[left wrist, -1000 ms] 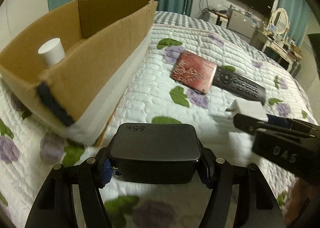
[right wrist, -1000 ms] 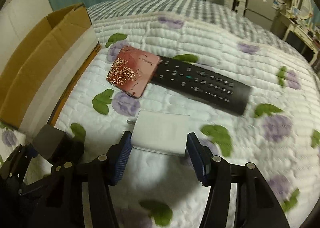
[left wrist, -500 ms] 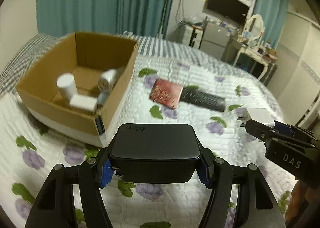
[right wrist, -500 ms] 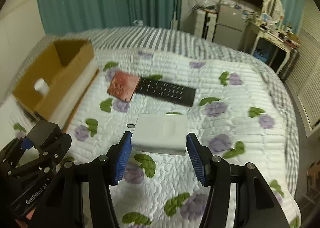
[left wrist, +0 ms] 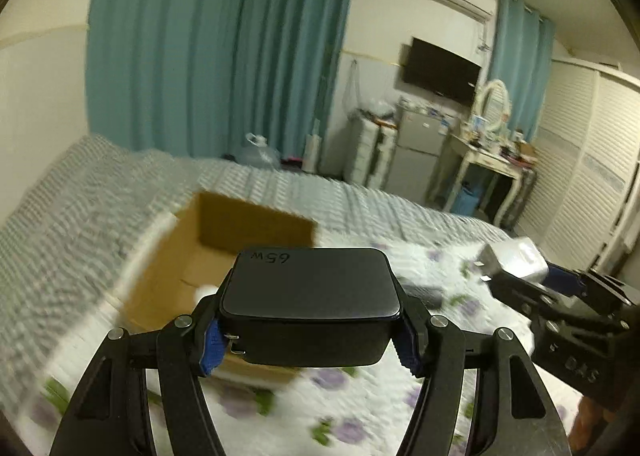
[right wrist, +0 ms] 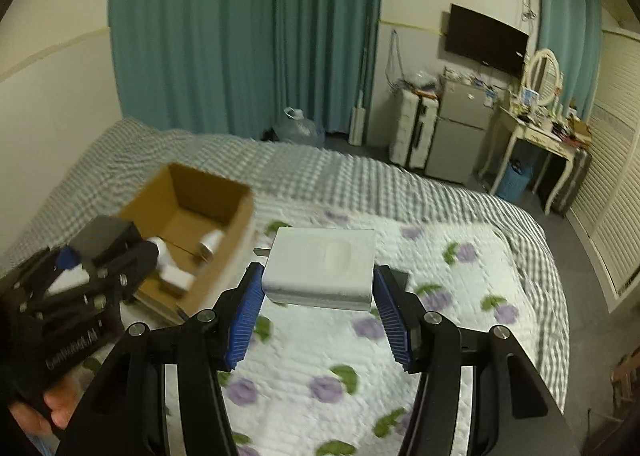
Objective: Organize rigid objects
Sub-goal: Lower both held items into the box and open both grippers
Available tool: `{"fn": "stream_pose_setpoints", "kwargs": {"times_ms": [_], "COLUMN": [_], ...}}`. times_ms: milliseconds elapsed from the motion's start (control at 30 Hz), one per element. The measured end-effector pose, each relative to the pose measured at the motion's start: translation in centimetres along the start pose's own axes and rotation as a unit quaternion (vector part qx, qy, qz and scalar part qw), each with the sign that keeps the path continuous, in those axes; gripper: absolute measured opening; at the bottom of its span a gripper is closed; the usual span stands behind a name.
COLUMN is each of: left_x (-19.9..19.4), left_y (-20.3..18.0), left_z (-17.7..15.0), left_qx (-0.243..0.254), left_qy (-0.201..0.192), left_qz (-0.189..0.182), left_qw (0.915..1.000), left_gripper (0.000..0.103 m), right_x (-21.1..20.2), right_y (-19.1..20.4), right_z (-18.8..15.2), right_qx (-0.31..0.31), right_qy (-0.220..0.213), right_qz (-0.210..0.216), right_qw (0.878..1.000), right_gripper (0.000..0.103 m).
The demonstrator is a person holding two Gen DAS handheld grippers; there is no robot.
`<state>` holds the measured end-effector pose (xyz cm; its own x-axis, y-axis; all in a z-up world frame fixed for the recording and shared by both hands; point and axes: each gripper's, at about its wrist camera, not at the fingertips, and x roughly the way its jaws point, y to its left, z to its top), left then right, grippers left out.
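My left gripper (left wrist: 310,340) is shut on a black 65W charger (left wrist: 310,296) and holds it high above the bed, in front of the open cardboard box (left wrist: 256,228). My right gripper (right wrist: 320,308) is shut on a white charger (right wrist: 320,266), also high above the quilt. The box (right wrist: 208,192) stands on the bed at the left and holds several white items (right wrist: 210,242). The left gripper (right wrist: 76,276) shows at the left of the right wrist view. The right gripper with the white charger (left wrist: 516,260) shows at the right of the left wrist view.
A flowered white quilt (right wrist: 440,336) covers the bed. A dark remote (left wrist: 426,294) lies on it, mostly hidden behind the chargers. Teal curtains (right wrist: 240,36), a wall TV (right wrist: 486,40), a small fridge (right wrist: 460,136) and a dressing table (right wrist: 536,136) stand beyond the bed.
Both grippers have risen high above the bed with their chargers and tilted up, so the room now fills the views. The box and quilt have dropped lower in view.
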<state>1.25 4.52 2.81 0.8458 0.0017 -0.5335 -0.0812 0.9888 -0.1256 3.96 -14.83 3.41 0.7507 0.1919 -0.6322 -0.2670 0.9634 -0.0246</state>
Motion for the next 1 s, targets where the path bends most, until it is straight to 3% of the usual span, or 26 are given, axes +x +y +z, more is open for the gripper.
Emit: {"fn": "stream_pose_setpoints", "kwargs": {"times_ms": [233, 433, 500, 700, 833, 1000], "left_x": [2.5, 6.2, 8.3, 12.9, 14.9, 17.1], "left_y": [5.6, 8.7, 9.4, 9.5, 8.8, 9.7], "left_z": [3.1, 4.2, 4.5, 3.5, 2.2, 0.7], "left_qx": [0.008, 0.020, 0.034, 0.119, 0.164, 0.144], "left_qy": [-0.006, -0.006, 0.014, 0.052, 0.076, 0.125], "left_qz": [0.039, 0.030, 0.003, -0.014, 0.004, -0.015], "left_qw": [0.9992, 0.9993, 0.9993, 0.9914, 0.9835, 0.9815], "left_gripper": [0.068, 0.068, 0.068, 0.068, 0.068, 0.068], "right_x": [2.4, 6.3, 8.2, 13.9, 18.1, 22.3], "right_y": [5.5, 8.7, 9.5, 11.2, 11.4, 11.5], "right_z": [3.2, 4.9, 5.2, 5.0, 5.2, 6.3], "right_qx": [-0.019, -0.031, -0.030, -0.037, -0.034, -0.023], "right_qy": [-0.016, -0.011, -0.002, 0.029, 0.050, 0.071], "right_qz": [0.037, 0.054, 0.061, 0.065, 0.066, 0.080], "right_qw": [0.999, 0.998, 0.998, 0.997, 0.996, 0.994], "right_gripper": [0.055, 0.055, 0.055, 0.055, 0.055, 0.055]}}
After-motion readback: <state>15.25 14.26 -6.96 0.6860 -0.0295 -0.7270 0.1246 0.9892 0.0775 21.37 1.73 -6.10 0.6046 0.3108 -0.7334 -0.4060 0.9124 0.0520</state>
